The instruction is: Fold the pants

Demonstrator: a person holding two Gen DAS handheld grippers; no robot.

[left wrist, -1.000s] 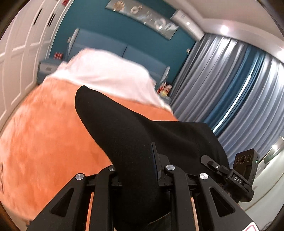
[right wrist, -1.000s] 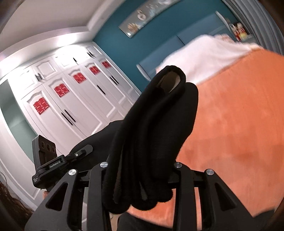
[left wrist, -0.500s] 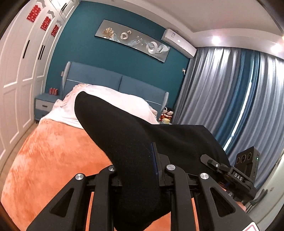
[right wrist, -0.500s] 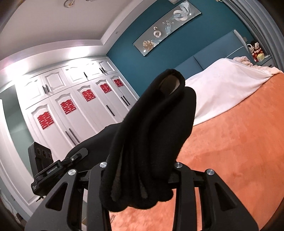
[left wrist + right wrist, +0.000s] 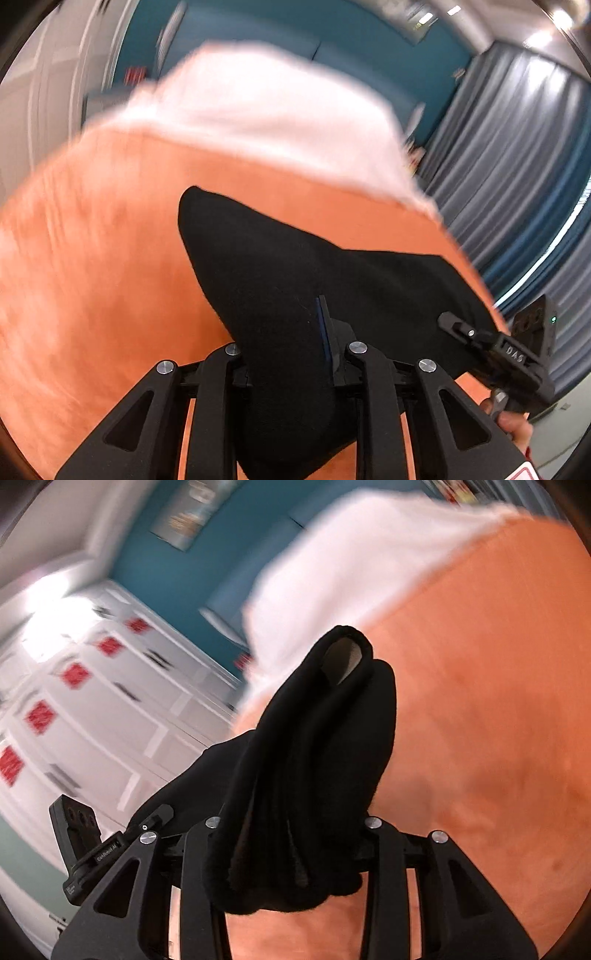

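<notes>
**Operator:** I have one pair of black pants point(image 5: 280, 295), held up over the orange blanket point(image 5: 92, 258). My left gripper point(image 5: 286, 354) pinches a single fold of them; the cloth fills its gap.

**Partner:** And the right?

**Operator:** My right gripper point(image 5: 291, 827) is clamped on a thick bunch of several layers, so its jaws stand wider. The bundle blocks most of that view.

**Partner:** What's around you?

**Operator:** One white cover point(image 5: 277, 110) beyond the blanket, a teal wall point(image 5: 177, 568), grey curtains point(image 5: 517, 166) on one side, white wardrobes point(image 5: 92, 701) with red marks on the other. Everything's blurred.
</notes>
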